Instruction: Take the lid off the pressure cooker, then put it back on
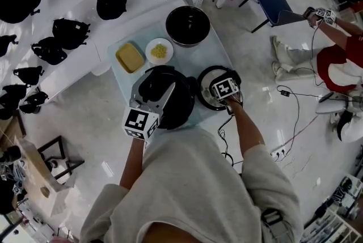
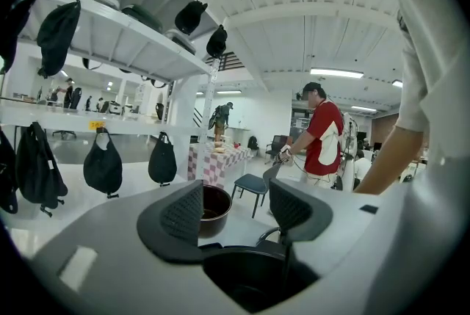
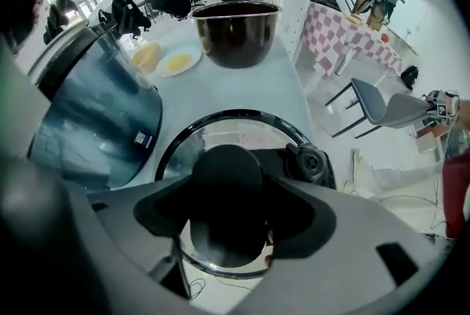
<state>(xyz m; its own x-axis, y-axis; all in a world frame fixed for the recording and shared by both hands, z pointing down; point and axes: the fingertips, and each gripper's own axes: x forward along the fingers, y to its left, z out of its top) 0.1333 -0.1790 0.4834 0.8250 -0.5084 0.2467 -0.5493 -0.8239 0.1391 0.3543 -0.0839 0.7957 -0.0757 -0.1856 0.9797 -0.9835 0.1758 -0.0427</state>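
The black pressure cooker stands lidless on the pale table; in the right gripper view its shiny wall is at the left. Its glass lid lies flat on the table just right of the cooker. My right gripper points straight down over the lid. Its jaws stand wide on either side of the lid's black knob, without a visible squeeze. My left gripper hovers over the cooker's near side, nearly level. It is open with nothing between its fingers.
A dark metal bowl stands at the table's far end, with a white plate of yellow food and a yellow block to its left. A blue chair and a person in red are off to the right. Black bags hang on white shelving at the left.
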